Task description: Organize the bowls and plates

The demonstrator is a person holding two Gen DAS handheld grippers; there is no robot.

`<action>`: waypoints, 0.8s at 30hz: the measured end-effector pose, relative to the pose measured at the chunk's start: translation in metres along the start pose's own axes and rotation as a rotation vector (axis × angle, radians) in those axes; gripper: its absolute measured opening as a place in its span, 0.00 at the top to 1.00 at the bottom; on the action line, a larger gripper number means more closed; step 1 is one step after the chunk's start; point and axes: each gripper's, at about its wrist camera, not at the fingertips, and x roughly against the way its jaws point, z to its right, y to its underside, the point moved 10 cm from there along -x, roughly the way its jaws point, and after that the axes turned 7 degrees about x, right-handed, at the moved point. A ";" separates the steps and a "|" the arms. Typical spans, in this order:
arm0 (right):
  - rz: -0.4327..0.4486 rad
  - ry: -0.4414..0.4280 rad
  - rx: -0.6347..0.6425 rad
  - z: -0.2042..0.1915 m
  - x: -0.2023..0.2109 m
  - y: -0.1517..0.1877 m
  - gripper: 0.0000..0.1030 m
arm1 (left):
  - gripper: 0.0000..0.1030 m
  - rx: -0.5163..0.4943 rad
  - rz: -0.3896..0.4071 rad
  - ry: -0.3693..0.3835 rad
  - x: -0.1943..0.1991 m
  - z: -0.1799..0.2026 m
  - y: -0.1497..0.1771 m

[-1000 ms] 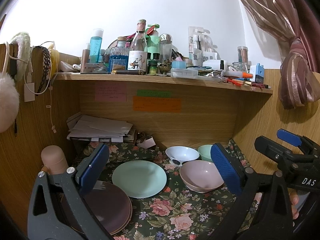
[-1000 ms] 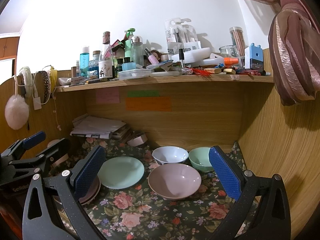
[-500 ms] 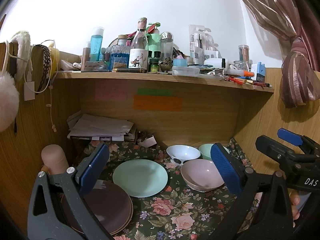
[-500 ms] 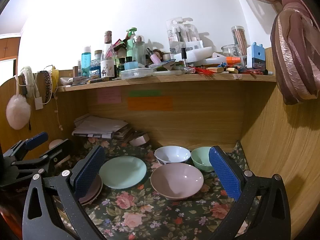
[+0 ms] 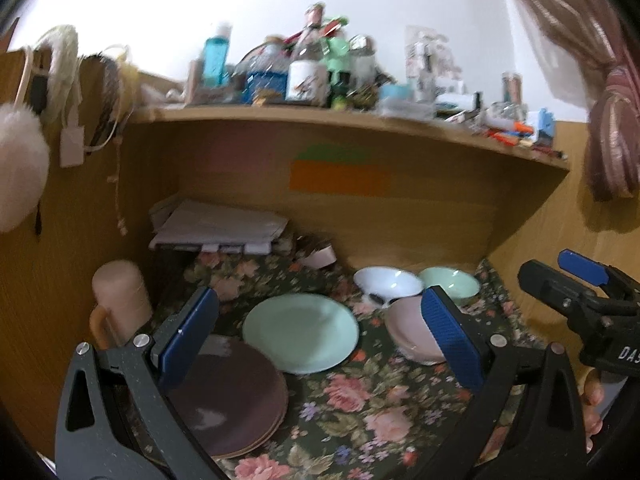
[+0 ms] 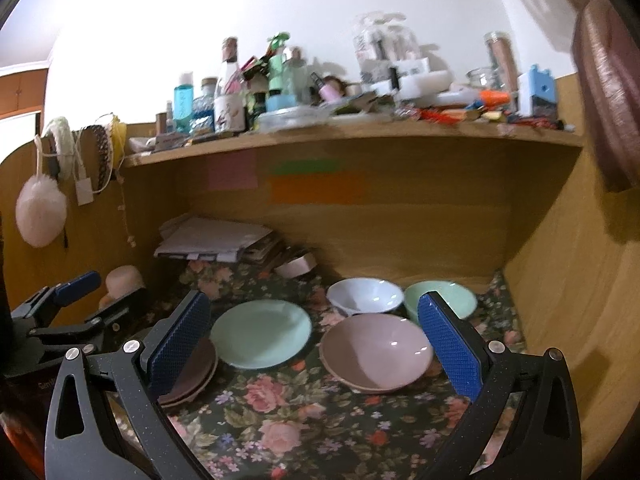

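A wooden desk alcove holds a dark floral cloth (image 6: 304, 420) under a shelf (image 6: 340, 136) crowded with bottles; a stack of papers (image 6: 212, 240) lies at the back left. On the cloth sit a pale green plate (image 6: 260, 334), a stack of brown plates (image 5: 228, 400) to its left, and a pink bowl (image 6: 376, 352) to its right. Behind are a white bowl (image 6: 365, 295) and a green bowl (image 6: 444, 298), possibly touching, though blur hides it. The left gripper (image 5: 320, 338) and right gripper (image 6: 314, 338) both hover with jaws spread wide, empty.
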 end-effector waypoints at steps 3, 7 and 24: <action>-0.016 -0.034 -0.002 -0.009 -0.013 0.006 0.00 | 0.00 0.010 -0.036 -0.041 -0.007 -0.018 0.012; -0.033 -0.083 0.000 -0.025 -0.028 0.016 0.00 | 0.00 0.010 -0.080 -0.095 -0.016 -0.045 0.029; -0.241 -0.263 0.146 -0.117 -0.117 0.072 0.00 | 0.25 0.183 -0.304 -0.303 -0.047 -0.176 0.101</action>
